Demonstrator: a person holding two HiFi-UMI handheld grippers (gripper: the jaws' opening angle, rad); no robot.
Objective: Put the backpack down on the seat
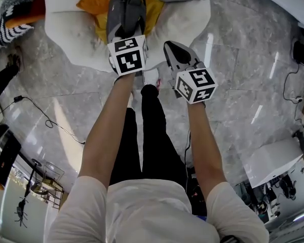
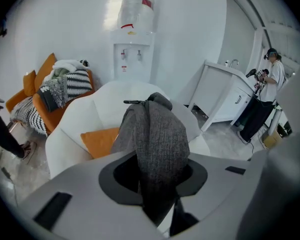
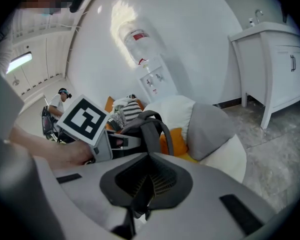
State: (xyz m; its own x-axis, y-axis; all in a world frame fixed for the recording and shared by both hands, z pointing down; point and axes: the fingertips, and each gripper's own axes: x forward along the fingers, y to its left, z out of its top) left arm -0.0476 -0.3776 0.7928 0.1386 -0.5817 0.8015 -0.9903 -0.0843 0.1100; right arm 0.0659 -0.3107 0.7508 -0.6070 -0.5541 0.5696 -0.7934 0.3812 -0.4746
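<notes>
A grey backpack (image 1: 125, 9) hangs upright over the white armchair (image 1: 66, 29), in front of its orange cushion (image 1: 91, 4). My left gripper (image 1: 124, 33) is shut on the backpack's top fabric (image 2: 157, 149), which runs down between its jaws. Whether the pack's bottom touches the seat (image 2: 90, 114) is hidden. My right gripper (image 1: 170, 47) is beside the left one, a little to the right and apart from the pack. Its ribbed pads (image 3: 157, 181) meet, and I see nothing between them. The pack's strap loop (image 3: 152, 126) shows just beyond them.
A grey cushion (image 3: 210, 129) leans on the armchair's right side. An orange sofa (image 2: 45, 84) with a striped blanket stands to the left. Behind are a water dispenser (image 2: 135, 44) and a white cabinet (image 2: 225, 94) with a person (image 2: 270, 84) next to it. A cable (image 1: 45, 115) lies on the marble floor.
</notes>
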